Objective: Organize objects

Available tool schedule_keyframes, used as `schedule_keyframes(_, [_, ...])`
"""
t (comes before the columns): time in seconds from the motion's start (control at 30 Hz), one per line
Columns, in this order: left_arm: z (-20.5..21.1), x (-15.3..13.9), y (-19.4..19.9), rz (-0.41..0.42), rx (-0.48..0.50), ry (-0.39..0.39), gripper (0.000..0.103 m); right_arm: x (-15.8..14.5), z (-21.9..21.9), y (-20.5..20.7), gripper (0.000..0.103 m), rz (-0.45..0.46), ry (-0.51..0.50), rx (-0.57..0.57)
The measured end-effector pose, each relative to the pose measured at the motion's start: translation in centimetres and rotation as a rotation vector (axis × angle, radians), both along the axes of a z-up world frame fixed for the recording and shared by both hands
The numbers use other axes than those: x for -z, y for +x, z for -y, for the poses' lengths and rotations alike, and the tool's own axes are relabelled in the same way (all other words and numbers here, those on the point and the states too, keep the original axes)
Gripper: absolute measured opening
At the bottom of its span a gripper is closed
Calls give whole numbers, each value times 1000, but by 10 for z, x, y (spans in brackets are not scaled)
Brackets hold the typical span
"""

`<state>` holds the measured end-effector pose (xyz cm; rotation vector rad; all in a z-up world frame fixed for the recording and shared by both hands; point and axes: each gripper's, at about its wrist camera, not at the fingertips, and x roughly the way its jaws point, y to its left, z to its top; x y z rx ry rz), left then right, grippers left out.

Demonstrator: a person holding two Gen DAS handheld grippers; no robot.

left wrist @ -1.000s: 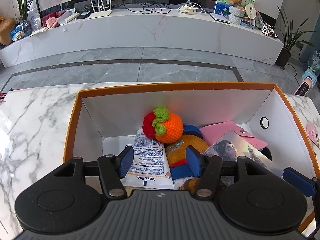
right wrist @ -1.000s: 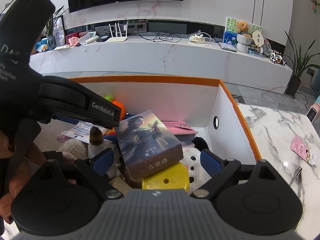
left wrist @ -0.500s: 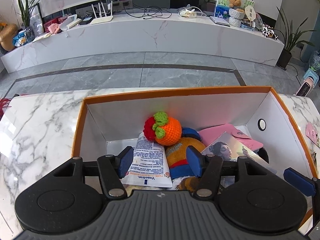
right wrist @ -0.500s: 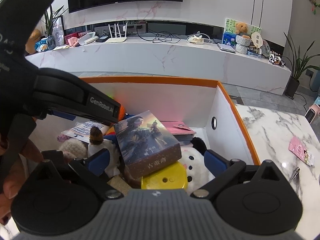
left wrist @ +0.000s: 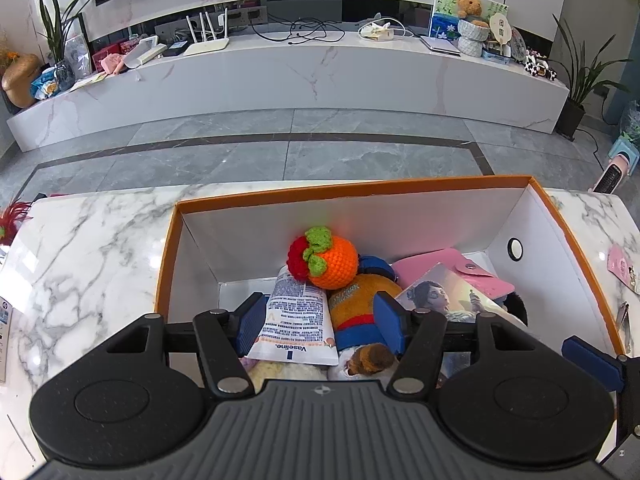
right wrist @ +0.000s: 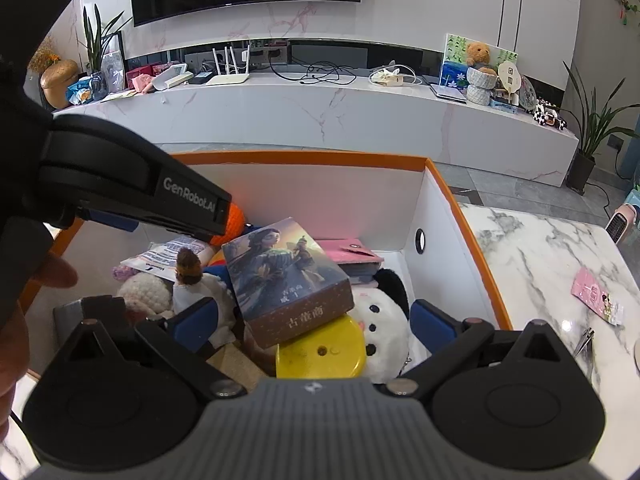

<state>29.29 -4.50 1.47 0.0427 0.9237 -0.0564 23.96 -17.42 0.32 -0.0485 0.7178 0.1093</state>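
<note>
Two grippers hang over one orange-rimmed box on the marble table; the box holds every task item. Contents: crocheted orange fruit at the back, Vaseline tube below it, orange-and-blue plush beside the tube, pink wallet toward the right wall, illustrated card box lying tilted on a yellow round lid, white-and-black plush just right of the lid.

Left gripper: jaws apart, empty, one pad on each side of the tube and plush, above them. Versus 1.0 s ago: it has drawn up and back, the box now looks smaller and lower in the left wrist view, with more floor and table visible.

Right gripper: jaws wide apart, empty, straddling the card box and lid. Slightly wider than 1.0 s ago. Box contents unchanged across the frames.
</note>
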Motion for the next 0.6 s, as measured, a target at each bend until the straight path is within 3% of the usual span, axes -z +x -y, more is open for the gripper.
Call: schedule_keyframes(0.6, [-5,-25,-38,41,-39,15,70,-18,10,-20,102,11,-13,19])
